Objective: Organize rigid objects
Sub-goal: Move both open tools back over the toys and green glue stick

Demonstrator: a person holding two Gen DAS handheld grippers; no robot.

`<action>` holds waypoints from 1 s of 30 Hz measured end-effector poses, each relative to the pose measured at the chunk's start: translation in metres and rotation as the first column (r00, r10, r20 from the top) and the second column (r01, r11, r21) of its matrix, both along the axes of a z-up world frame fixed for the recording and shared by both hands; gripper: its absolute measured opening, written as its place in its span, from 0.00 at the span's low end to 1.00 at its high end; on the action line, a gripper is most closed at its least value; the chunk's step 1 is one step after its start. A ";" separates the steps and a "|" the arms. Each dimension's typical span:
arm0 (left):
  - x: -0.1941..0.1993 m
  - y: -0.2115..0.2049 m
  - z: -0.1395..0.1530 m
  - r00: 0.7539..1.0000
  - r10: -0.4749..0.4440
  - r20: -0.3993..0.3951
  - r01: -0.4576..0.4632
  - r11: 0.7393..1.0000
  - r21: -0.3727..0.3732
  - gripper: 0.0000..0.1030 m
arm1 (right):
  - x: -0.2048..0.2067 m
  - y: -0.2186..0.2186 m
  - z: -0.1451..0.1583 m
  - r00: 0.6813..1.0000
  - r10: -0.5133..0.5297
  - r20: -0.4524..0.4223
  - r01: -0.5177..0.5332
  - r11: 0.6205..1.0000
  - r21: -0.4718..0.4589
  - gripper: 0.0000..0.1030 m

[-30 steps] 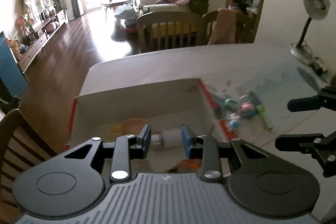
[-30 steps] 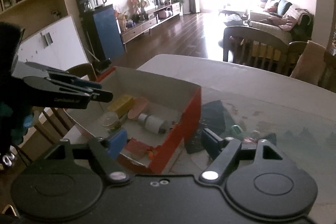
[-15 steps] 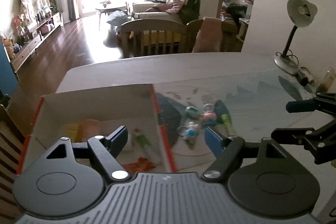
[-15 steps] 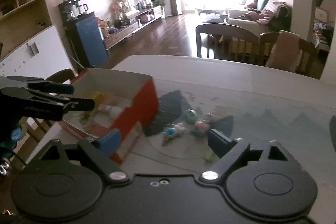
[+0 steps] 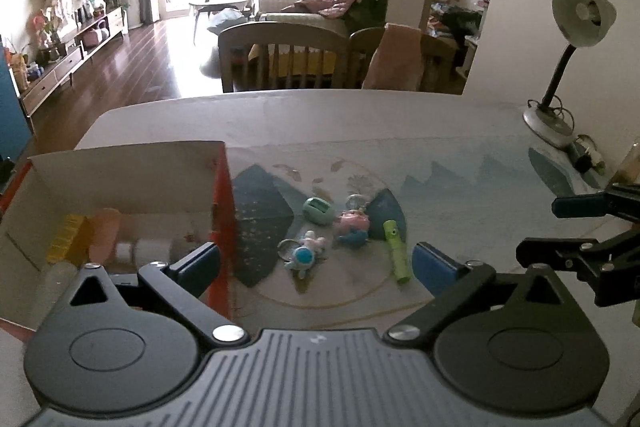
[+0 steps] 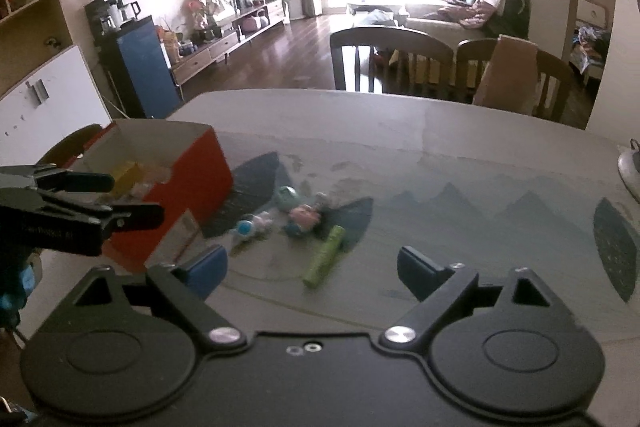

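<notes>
A red cardboard box (image 5: 223, 195) with a white inside stands at the left and holds a yellow block (image 5: 70, 239), a pink piece (image 5: 105, 231) and a white cylinder (image 5: 156, 249). Right of it on the table lie a mint round toy (image 5: 318, 209), a pink toy (image 5: 352, 221), a blue-white keychain figure (image 5: 304, 253) and a green tube (image 5: 396, 251). My left gripper (image 5: 316, 261) hovers over these toys, its jaws opening wide with nothing touching the pads. My right gripper (image 6: 312, 265) stands open above the green tube (image 6: 325, 261), touching nothing.
The box (image 6: 192, 183) sits near the table's left edge. A desk lamp (image 5: 560, 107) and a cable stand at the far right corner. Wooden chairs (image 5: 288, 55) line the far side. The printed mat (image 5: 460, 187) runs bare toward the right.
My left gripper let go of the white cylinder in the box, opened wide and swung right over the loose toys. My right gripper also swung right and spread a little.
</notes>
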State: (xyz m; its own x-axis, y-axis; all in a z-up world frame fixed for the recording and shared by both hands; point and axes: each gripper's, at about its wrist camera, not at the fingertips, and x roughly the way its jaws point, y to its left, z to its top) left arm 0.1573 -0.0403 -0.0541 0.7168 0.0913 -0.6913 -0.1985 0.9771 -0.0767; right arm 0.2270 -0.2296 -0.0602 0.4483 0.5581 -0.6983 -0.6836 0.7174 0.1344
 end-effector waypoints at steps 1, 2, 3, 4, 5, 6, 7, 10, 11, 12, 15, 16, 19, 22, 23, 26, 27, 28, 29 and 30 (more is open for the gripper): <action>0.004 -0.003 -0.003 1.000 0.004 -0.009 -0.004 1.000 -0.007 0.99 | 0.003 -0.001 -0.003 1.000 0.001 0.000 -0.001 1.000 -0.009 0.89; 0.010 -0.005 -0.007 1.000 0.005 -0.023 -0.006 1.000 -0.020 0.99 | 0.006 -0.002 -0.006 1.000 0.000 0.000 0.000 1.000 -0.016 0.89; 0.015 -0.007 -0.011 0.999 0.006 -0.035 -0.007 0.999 -0.032 0.99 | 0.009 -0.003 -0.010 1.000 -0.004 -0.001 0.004 1.000 -0.023 0.89; 0.019 -0.009 -0.016 0.999 0.013 -0.049 -0.015 0.999 -0.038 0.99 | 0.013 -0.004 -0.012 1.000 -0.010 -0.004 0.009 1.000 -0.027 0.89; 0.024 -0.013 -0.020 0.998 0.021 -0.060 -0.023 0.999 -0.035 0.99 | 0.018 -0.005 -0.015 1.000 -0.015 -0.008 0.015 1.000 -0.028 0.89; 0.027 -0.016 -0.023 0.998 0.025 -0.063 -0.027 0.999 -0.025 0.99 | 0.022 -0.006 -0.016 1.000 -0.021 -0.009 0.021 0.999 -0.030 0.89; 0.030 -0.021 -0.026 0.998 0.025 -0.062 -0.026 1.000 -0.012 0.99 | 0.027 -0.005 -0.018 1.000 -0.028 -0.012 0.028 0.999 -0.032 0.88; 0.037 -0.030 -0.031 0.998 0.036 -0.054 -0.035 0.999 0.027 0.99 | 0.041 -0.003 -0.022 0.999 -0.038 -0.024 0.037 0.999 -0.036 0.87; 0.039 -0.032 -0.033 0.998 0.049 -0.050 -0.047 0.998 0.037 0.99 | 0.045 -0.002 -0.024 0.999 -0.041 -0.027 0.040 0.998 -0.039 0.87; 0.040 -0.033 -0.034 0.997 0.059 -0.051 -0.057 0.998 0.039 0.99 | 0.049 0.000 -0.026 0.999 -0.044 -0.031 0.042 0.998 -0.041 0.87; 0.044 -0.035 -0.040 0.993 0.106 -0.046 -0.103 0.993 0.060 0.99 | 0.059 0.007 -0.032 0.997 -0.048 -0.057 0.045 0.998 -0.044 0.85; 0.045 -0.036 -0.043 0.991 0.122 -0.047 -0.120 0.991 0.058 0.99 | 0.062 0.010 -0.034 0.997 -0.046 -0.064 0.043 0.998 -0.047 0.85; 0.050 -0.043 -0.051 0.990 0.134 -0.044 -0.131 0.989 0.076 0.99 | 0.069 0.020 -0.043 0.996 -0.037 -0.079 0.032 0.997 -0.063 0.83; 0.056 -0.051 -0.060 0.990 0.130 -0.050 -0.125 0.987 0.100 0.99 | 0.077 0.028 -0.050 0.995 -0.030 -0.099 0.023 0.997 -0.076 0.81; 0.058 -0.051 -0.063 0.990 0.132 -0.055 -0.126 0.987 0.094 0.99 | 0.079 0.032 -0.054 0.994 -0.027 -0.102 0.018 0.996 -0.082 0.80; 0.066 -0.049 -0.074 0.988 0.139 -0.072 -0.132 0.987 0.094 0.98 | 0.084 0.040 -0.061 0.993 -0.012 -0.119 0.000 0.995 -0.098 0.78; 0.069 -0.049 -0.077 0.987 0.140 -0.075 -0.132 0.986 0.097 0.98 | 0.086 0.042 -0.064 0.992 -0.007 -0.125 -0.006 0.995 -0.104 0.77; 0.072 -0.047 -0.079 0.987 0.142 -0.078 -0.134 0.986 0.098 0.98 | 0.088 0.045 -0.068 0.991 -0.004 -0.134 -0.010 0.994 -0.111 0.77; 0.075 -0.046 -0.082 0.986 0.147 -0.079 -0.139 0.985 0.102 0.97 | 0.089 0.047 -0.070 0.990 -0.003 -0.141 -0.014 0.993 -0.116 0.75; 0.077 -0.045 -0.084 0.985 0.149 -0.081 -0.141 0.985 0.104 0.95 | 0.091 0.050 -0.073 0.989 0.000 -0.149 -0.018 0.993 -0.120 0.74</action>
State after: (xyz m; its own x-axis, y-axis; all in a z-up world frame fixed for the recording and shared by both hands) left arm 0.2341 -0.0849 -0.1376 0.6279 0.2598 -0.7336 -0.3405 0.9393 0.0412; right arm 0.3185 -0.1799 -0.1331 0.3303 0.4687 -0.8193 -0.6689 0.7286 0.1472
